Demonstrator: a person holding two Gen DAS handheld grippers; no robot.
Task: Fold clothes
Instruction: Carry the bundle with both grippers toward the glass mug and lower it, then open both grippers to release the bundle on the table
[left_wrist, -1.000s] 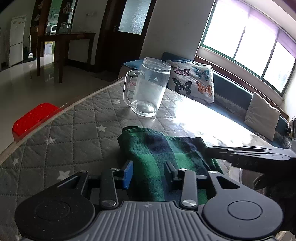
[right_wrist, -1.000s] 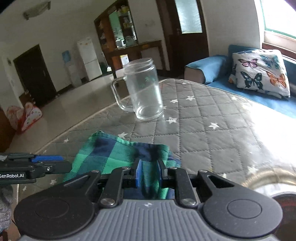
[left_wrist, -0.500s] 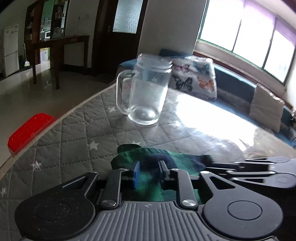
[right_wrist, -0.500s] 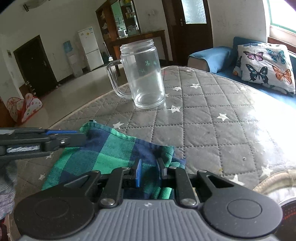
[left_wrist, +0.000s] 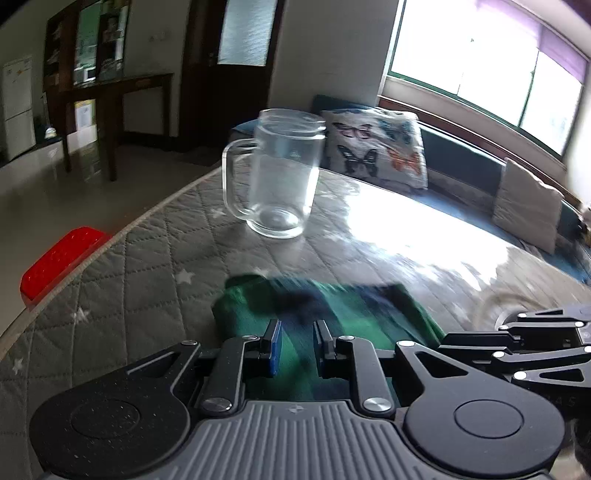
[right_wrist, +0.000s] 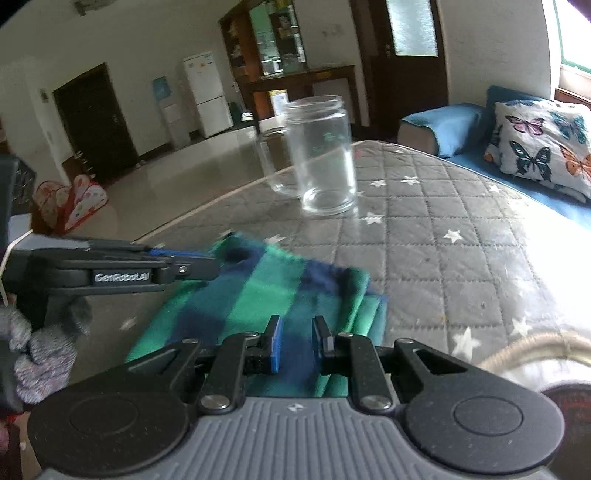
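Both hand-held grippers low over a folded plaid cloth

Low and nearly level, the left hand-held gripper (left_wrist: 295, 345) points across the counter (left_wrist: 140, 280) toward a glass mug (left_wrist: 282, 173); its fingers stand a narrow gap apart, with nothing pinched between them. The right hand-held gripper (right_wrist: 294, 347) sits in much the same pose, fingers likewise slightly parted and empty. In the right wrist view the left tool reaches in from the left edge, held by a hand in a grey knit glove (right_wrist: 40, 347).

Motion blur smears the cloth in the left wrist view, so its folds and edges are hard to read there. Whether either set of fingertips touches the fabric cannot be told. The right tool shows only as a black linkage cut off at the right edge of the left view. A pale curved rim (right_wrist: 535, 347) at the lower right is half hidden by the tool body.

The green and blue plaid cloth (right_wrist: 266, 295) lies folded flat on the quilted grey cover, directly beneath and ahead of both pairs of fingers, layered edges showing at its right side. The mug stands upright beyond it, well apart. A butterfly cushion (right_wrist: 543, 147) rests on the blue sofa behind.
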